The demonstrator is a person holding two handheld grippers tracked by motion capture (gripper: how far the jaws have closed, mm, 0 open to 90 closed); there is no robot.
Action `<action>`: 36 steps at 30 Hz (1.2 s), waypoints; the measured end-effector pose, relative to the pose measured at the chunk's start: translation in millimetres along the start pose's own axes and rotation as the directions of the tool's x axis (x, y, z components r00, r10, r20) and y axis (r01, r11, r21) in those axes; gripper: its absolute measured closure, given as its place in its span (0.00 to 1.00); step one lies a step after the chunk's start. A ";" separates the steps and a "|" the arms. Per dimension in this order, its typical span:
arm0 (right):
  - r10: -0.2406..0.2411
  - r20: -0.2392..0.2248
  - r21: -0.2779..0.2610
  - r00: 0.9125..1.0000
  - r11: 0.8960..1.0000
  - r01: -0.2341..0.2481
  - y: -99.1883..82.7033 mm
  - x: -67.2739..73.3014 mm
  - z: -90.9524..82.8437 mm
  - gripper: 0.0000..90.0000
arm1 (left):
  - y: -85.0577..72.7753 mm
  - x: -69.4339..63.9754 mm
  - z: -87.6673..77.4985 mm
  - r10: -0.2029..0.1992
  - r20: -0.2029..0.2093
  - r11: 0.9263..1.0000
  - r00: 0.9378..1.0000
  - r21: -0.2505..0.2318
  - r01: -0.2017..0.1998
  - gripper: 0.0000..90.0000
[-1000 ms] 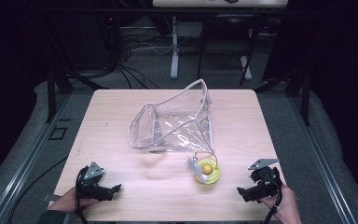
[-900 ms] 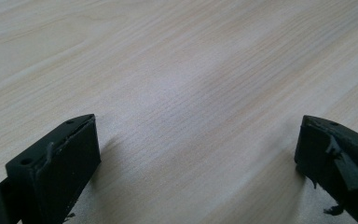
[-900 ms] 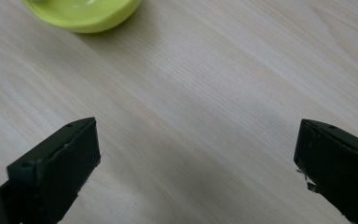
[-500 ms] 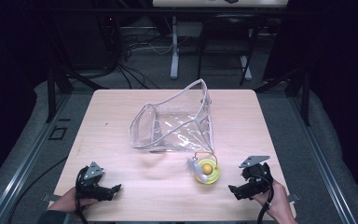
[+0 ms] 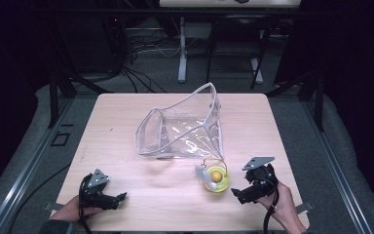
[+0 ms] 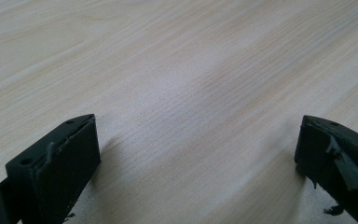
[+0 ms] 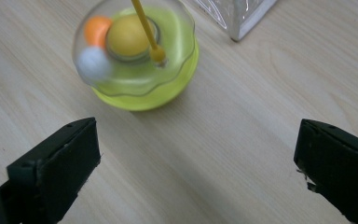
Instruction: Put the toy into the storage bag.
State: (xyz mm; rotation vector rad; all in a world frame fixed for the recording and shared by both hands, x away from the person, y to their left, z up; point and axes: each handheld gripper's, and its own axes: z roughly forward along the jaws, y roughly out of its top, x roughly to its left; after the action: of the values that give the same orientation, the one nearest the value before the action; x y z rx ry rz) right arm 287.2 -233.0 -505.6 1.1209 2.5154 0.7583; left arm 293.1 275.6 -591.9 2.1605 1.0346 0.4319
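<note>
1. I am looking down on a pale wooden table (image 5: pixel 126 122) with a clear plastic bag (image 5: pixel 185 129) lying near its middle, mouth gaping toward the far right and one corner reaching toward the near right.
2. A small toy (image 5: pixel 215 179) with a lime-green base and a clear dome is sitting just in front of that near corner of the bag; in the right gripper view I am seeing a yellow ball (image 7: pixel 127 33), an orange one and a white one under the dome, and a thin yellow loop arching over the top.
3. The bag corner (image 7: pixel 235 16) is lying just beside the toy, apart from it by a strip of bare wood.
4. The table's near left half is giving open wood around the left gripper (image 5: pixel 108 199); beyond the table edges, dark floor, cables and stand legs are showing.
5. The left gripper is resting low near the near left edge, jaws spread wide, grasping nothing, with bare wood between them.
6. The right gripper (image 5: pixel 240 194) is sitting near the near right edge, just right of the toy, pointing toward it; its jaws are spread wide and empty, apart from the toy, which is lying ahead of the left jaw.
</note>
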 end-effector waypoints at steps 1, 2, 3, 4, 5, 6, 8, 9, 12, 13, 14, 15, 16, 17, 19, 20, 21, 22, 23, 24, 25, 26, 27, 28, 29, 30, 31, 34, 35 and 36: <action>0.000 0.000 0.000 1.000 1.000 0.000 0.0 0.0 0.0 0.00 | 0.0 0.0 0.0 0.000 0.000 1.000 1.000 0.000 0.000 0.00; 0.002 -0.004 -0.009 1.000 1.000 -0.002 1.9 1.0 -0.2 0.00 | 0.0 -0.1 0.0 -0.002 0.000 1.000 1.000 0.000 0.002 0.00; -0.008 -0.010 -0.016 1.000 1.000 0.008 6.2 2.2 -0.4 0.00 | 0.0 -0.1 0.0 -0.001 0.000 1.000 1.000 0.000 0.001 0.00; -0.008 -0.010 -0.016 1.000 1.000 0.008 6.2 2.2 -0.4 0.00 | 0.0 -0.1 0.0 -0.001 0.000 1.000 1.000 0.000 0.001 0.00; -0.018 -0.017 -0.021 1.000 1.000 0.018 10.5 3.7 -1.1 0.00 | -0.1 -0.2 0.0 -0.002 0.001 1.000 1.000 0.000 0.002 0.00; -0.019 -0.020 -0.026 1.000 0.999 0.019 12.6 4.4 -1.3 0.00 | -0.1 -0.3 0.2 -0.001 -0.002 1.000 1.000 -0.001 0.001 0.00; -0.024 -0.030 -0.032 0.999 0.999 0.023 16.6 5.8 -1.1 0.00 | -0.1 -0.3 0.3 -0.001 -0.003 1.000 1.000 -0.003 0.001 0.00; -0.030 -0.022 -0.031 0.999 0.999 0.029 18.5 6.4 -0.8 0.00 | -0.1 -0.2 0.3 0.000 -0.003 1.000 1.000 -0.002 0.000 0.00; -0.045 -0.021 -0.043 0.999 0.998 0.044 23.8 8.9 -1.1 0.00 | -0.1 -0.2 0.3 0.000 -0.003 1.000 1.000 -0.002 0.000 0.00; -0.045 -0.020 -0.051 0.999 0.998 0.044 25.4 9.7 -1.2 0.00 | -0.1 -0.2 0.3 0.000 -0.003 1.000 1.000 -0.002 0.000 0.00; -0.050 -0.020 -0.050 0.999 0.998 0.049 27.1 9.7 -1.9 0.00 | -0.1 -0.3 0.3 -0.001 -0.003 1.000 1.000 -0.002 0.001 0.00; -0.045 -0.026 -0.059 0.999 0.997 0.043 28.8 10.1 -1.9 0.00 | -0.1 -0.3 0.3 -0.001 -0.003 1.000 1.000 -0.002 0.001 0.00; -0.045 -0.026 -0.059 0.999 0.997 0.043 28.8 10.1 -1.9 0.00 | -0.1 -0.2 0.3 -0.001 -0.002 1.000 1.000 -0.002 0.001 0.00; -0.047 -0.015 -0.066 0.999 0.997 0.046 30.2 10.6 -2.6 0.00 | -0.1 -0.2 0.3 0.000 -0.002 1.000 1.000 -0.002 0.000 0.00; -0.052 0.005 -0.093 0.999 0.994 0.052 34.5 12.8 -4.9 0.04 | -0.1 -0.3 0.3 -0.001 -0.003 1.000 1.000 -0.002 0.001 0.00; -0.052 0.005 -0.093 0.999 0.994 0.052 34.5 12.8 -4.9 0.04 | -0.1 -0.3 0.3 -0.001 -0.003 1.000 1.000 -0.002 0.001 0.00; -0.059 0.014 -0.110 0.998 0.992 0.060 36.6 14.2 -7.9 0.09 | -0.1 -0.3 0.3 -0.001 -0.003 1.000 1.000 -0.002 0.001 0.00; -0.059 0.014 -0.110 0.998 0.992 0.060 36.6 14.2 -7.9 0.09 | -0.1 -0.3 0.3 -0.001 -0.003 1.000 1.000 -0.002 0.001 0.00; -0.056 0.020 -0.146 0.998 0.988 0.058 38.5 15.4 -11.8 0.16 | -0.1 -0.2 0.3 0.000 -0.002 1.000 1.000 -0.002 0.000 0.00; -0.058 0.020 -0.160 0.998 0.985 0.060 39.6 15.3 -13.6 0.19 | -0.1 -0.3 0.3 -0.001 -0.003 1.000 1.000 -0.002 0.001 0.00; -0.062 0.031 -0.172 0.998 0.983 0.066 40.5 15.6 -15.6 0.24 | -0.1 -0.3 0.3 -0.001 -0.003 1.000 1.000 -0.002 0.001 0.00; -0.063 0.029 -0.194 0.998 0.979 0.068 40.9 16.3 -17.1 0.31 | -0.1 -0.3 0.3 -0.001 -0.003 1.000 1.000 -0.002 0.001 0.00; -0.066 0.023 -0.204 0.998 0.977 0.069 41.6 16.8 -18.4 0.31 | -0.1 -0.3 0.3 -0.001 -0.003 1.000 1.000 -0.002 0.001 0.00; -0.066 0.023 -0.204 0.998 0.977 0.069 41.6 16.8 -18.4 0.31 | -0.1 -0.3 0.3 -0.001 -0.003 1.000 1.000 -0.002 0.001 0.00; -0.070 0.026 -0.223 0.997 0.972 0.074 43.2 18.8 -21.2 0.39 | -0.1 -0.3 0.3 -0.001 -0.003 1.000 1.000 -0.003 0.001 0.00; -0.070 0.026 -0.223 0.997 0.972 0.074 43.2 18.8 -21.2 0.39 | -0.1 -0.3 0.3 -0.001 -0.003 1.000 1.000 -0.003 0.001 0.00; -0.082 0.023 -0.232 0.996 0.969 0.086 45.6 21.2 -23.2 0.48 | -0.1 -0.3 0.3 -0.001 -0.003 1.000 1.000 -0.002 0.001 0.00; -0.096 0.014 -0.230 0.995 0.968 0.097 47.4 22.8 -23.8 0.60 | -0.1 -0.3 0.3 -0.001 -0.003 1.000 1.000 -0.002 0.001 0.00; -0.114 0.019 -0.244 0.993 0.963 0.115 47.6 26.5 -24.6 0.67 | -0.1 -0.3 0.3 -0.001 -0.003 1.000 1.000 -0.002 0.001 0.00; -0.124 0.024 -0.246 0.992 0.961 0.126 47.7 27.7 -24.6 0.69 | -0.1 -0.3 0.2 -0.001 -0.003 1.000 1.000 -0.002 0.001 0.00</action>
State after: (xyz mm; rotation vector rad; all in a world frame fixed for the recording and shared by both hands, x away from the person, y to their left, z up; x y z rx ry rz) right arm 286.6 -194.0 -459.5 0.8701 2.3770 0.9960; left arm 293.0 275.3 -592.2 2.1585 1.0360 0.4355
